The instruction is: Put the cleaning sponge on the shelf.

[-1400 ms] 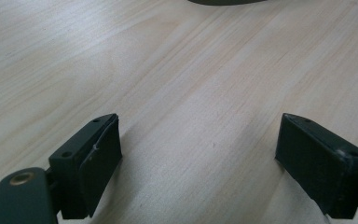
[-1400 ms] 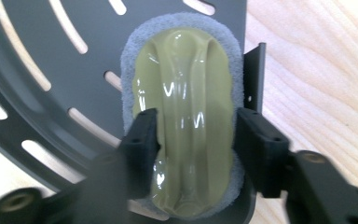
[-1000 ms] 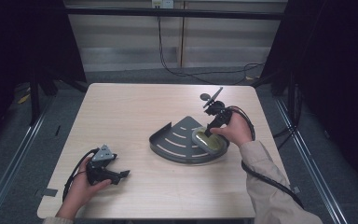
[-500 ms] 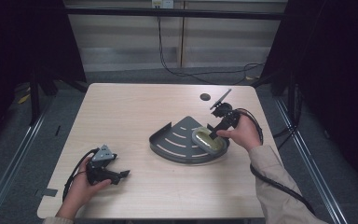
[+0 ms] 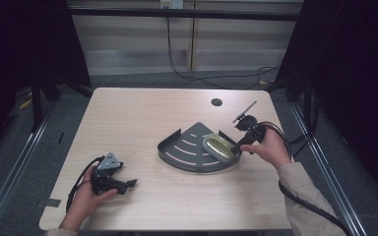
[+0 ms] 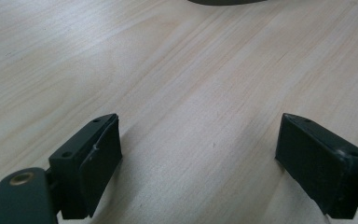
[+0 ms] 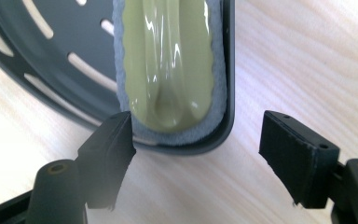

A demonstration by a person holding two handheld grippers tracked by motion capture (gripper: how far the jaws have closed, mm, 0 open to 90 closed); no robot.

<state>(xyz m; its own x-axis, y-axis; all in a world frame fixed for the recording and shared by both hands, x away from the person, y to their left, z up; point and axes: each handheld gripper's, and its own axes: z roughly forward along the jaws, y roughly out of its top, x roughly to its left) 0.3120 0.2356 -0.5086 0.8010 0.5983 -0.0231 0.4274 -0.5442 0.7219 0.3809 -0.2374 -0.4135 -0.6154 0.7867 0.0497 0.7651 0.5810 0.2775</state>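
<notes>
A dark grey fan-shaped slotted tray (image 5: 184, 147) lies mid-table. In its right corner rests an olive-green glossy scrubber with a grey fuzzy rim (image 5: 218, 147). My right gripper (image 5: 237, 143) is just outside the tray's right edge and stands open. In the right gripper view its jaws (image 7: 198, 156) straddle the tray's corner wall (image 7: 230, 93), with the scrubber (image 7: 168, 60) just beyond and nothing gripped. My left gripper (image 5: 127, 185) rests near the front left of the table, open. Its jaws (image 6: 198, 161) are wide apart over bare wood.
A round black grommet hole (image 5: 216, 102) sits at the table's back right. The tray's rim (image 6: 228, 1) shows far ahead in the left gripper view. Cables trail from both grippers. Dark frame posts and floor rails flank the table.
My right hand and gripper have drawn back to the right, off the scrubber, which stays in the tray. The left gripper has not moved.
</notes>
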